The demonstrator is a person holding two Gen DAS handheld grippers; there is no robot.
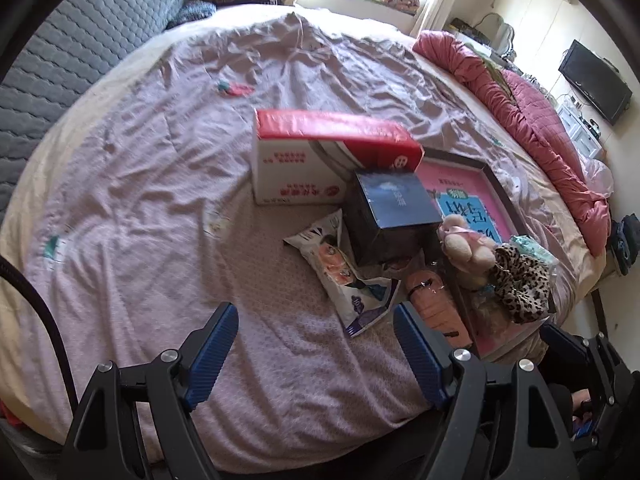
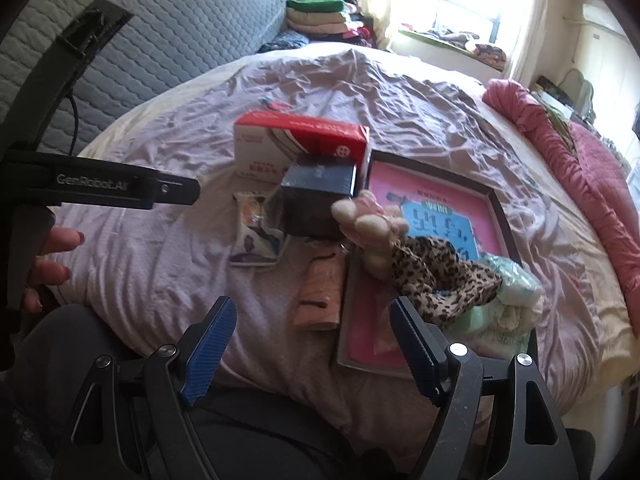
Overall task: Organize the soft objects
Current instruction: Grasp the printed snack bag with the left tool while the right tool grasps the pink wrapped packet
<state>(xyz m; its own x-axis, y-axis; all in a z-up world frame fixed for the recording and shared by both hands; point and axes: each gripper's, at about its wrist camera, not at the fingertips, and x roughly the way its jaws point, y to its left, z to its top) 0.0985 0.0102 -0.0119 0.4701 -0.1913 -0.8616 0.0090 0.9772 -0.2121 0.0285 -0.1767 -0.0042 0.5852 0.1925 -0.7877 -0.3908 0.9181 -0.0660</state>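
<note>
A beige plush toy (image 1: 464, 242) (image 2: 372, 224) and a leopard-print cloth (image 1: 520, 284) (image 2: 440, 280) lie in a shallow pink-lined box (image 1: 468, 184) (image 2: 440, 208) on the bed. A pale green soft bundle (image 2: 512, 284) (image 1: 534, 246) sits at the box's right side. A peach pouch (image 1: 436, 304) (image 2: 320, 296) and a printed snack packet (image 1: 348, 272) (image 2: 256, 240) rest on the sheet beside the box. My left gripper (image 1: 316, 344) hangs open above the sheet, just short of the packet. My right gripper (image 2: 312, 340) is open, nothing in it, near the pouch and the box's front edge.
A red-and-white carton (image 1: 320, 156) (image 2: 304, 148) and a dark cube box (image 1: 388, 212) (image 2: 316, 196) stand behind the soft things. A red quilt (image 1: 532, 120) lines the bed's right edge. A grey quilted headboard (image 2: 160, 40) and stacked clothes (image 2: 320, 16) are at the back.
</note>
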